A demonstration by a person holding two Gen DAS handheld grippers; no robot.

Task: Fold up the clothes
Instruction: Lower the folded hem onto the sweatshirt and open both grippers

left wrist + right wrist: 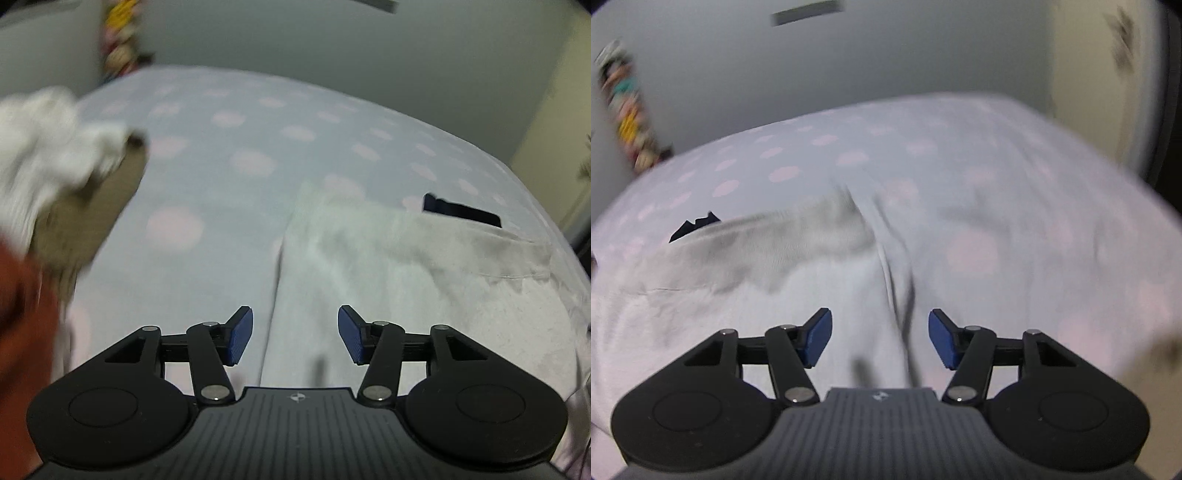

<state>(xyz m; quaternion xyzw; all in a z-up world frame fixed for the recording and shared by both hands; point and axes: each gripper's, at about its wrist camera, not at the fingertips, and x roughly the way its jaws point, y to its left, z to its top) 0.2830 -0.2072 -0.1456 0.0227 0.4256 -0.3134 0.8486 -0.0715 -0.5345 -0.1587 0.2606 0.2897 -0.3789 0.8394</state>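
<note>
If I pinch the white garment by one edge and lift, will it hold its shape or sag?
The white garment will probably sag: it lies limp and wrinkled on the dotted bedsheet. It looks thin, so likely light. Its folded layers may slide apart, since nothing pins them.

No legible text, numbers or brand names in either wrist view. Only mark present: a small pale round emblem, no lettering, on the ribbed dark body of the left gripper (295, 334), and the same emblem on the right gripper (880, 336). Coloured items at the wall (120, 48) are too blurred to read.
</note>
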